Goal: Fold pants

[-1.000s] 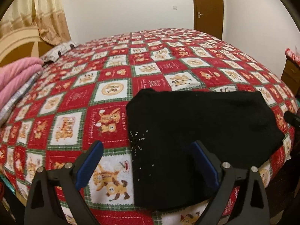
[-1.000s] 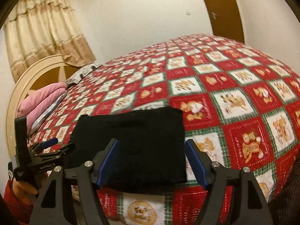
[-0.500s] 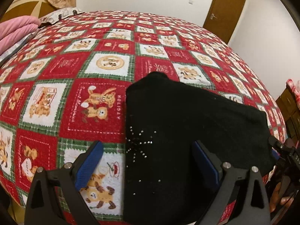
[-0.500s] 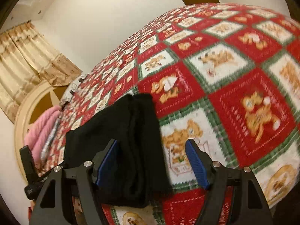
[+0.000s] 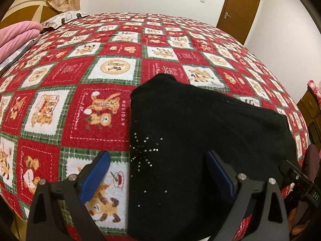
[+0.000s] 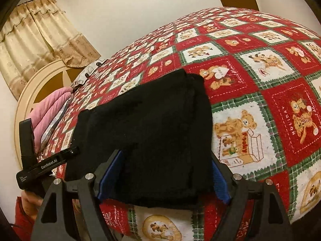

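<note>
The black pants [image 5: 200,140] lie folded into a compact bundle near the bed's front edge, with a small stud pattern on their left part. My left gripper [image 5: 158,176] is open, its blue pads astride the bundle's left edge, holding nothing. In the right wrist view the pants [image 6: 156,132] show layered folds. My right gripper [image 6: 162,178] is open with the bundle's right end between its blue pads; the fabric hides the pad tips. The left gripper's body [image 6: 46,164] shows at the left of that view.
The bed is covered by a red, green and white bear-print quilt [image 5: 112,68]. Pink bedding [image 5: 18,34] lies at the headboard end. A brown door [image 5: 238,6] stands beyond the bed and a wooden dresser [image 5: 311,108] at the right.
The right gripper has moved in over the bundle's right end, which now lies between its pads. The left view has tilted slightly; the pants stay folded in place.
</note>
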Available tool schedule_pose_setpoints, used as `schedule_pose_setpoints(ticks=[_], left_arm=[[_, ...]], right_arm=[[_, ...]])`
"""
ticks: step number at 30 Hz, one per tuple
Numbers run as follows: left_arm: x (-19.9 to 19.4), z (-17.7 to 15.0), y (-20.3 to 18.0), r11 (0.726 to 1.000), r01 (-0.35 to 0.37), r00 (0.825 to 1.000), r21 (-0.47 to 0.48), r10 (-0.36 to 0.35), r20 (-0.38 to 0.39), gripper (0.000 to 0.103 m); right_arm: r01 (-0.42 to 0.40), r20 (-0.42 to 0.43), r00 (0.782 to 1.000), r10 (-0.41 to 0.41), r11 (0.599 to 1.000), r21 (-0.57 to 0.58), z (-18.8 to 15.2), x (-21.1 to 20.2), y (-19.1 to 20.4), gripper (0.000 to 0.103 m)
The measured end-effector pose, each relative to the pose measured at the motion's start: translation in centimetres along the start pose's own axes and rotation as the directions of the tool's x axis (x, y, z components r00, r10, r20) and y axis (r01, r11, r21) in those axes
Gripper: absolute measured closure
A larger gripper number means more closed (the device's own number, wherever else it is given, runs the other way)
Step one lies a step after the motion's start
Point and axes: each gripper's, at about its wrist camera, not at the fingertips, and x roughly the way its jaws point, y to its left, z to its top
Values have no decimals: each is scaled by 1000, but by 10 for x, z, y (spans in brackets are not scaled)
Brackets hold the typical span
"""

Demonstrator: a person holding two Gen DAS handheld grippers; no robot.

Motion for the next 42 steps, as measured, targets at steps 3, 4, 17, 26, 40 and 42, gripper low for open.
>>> schedule_pose_setpoints(ticks=[3,4,17,26,40,42], left_arm=[[-2,-2,-7,1000,12,1000,29,-12,11,20],[-2,-2,-10,999,13,1000,42,-14,14,24],[-11,-6,-30,988,6,998,153,-15,57,67],[-11,-6,-23,994,40,996,99,-47,72,70],[-36,14,2,992,122,984,29,-125,126,88],[-41,19,5,995,95,984,41,-100,145,88]], right_arm=[[3,-3,1000,-3,1000,15,0,1,-2,22],[17,-6,1000,-17,1000,0,0,2,0,22],[54,-21,998,-57,991,-125,-2,2,17,60],[66,-19,997,-69,990,-123,-3,4,19,61],[43,69,997,-26,968,-246,23,-24,79,70],[29,76,997,-9,962,-273,28,-23,92,70]])
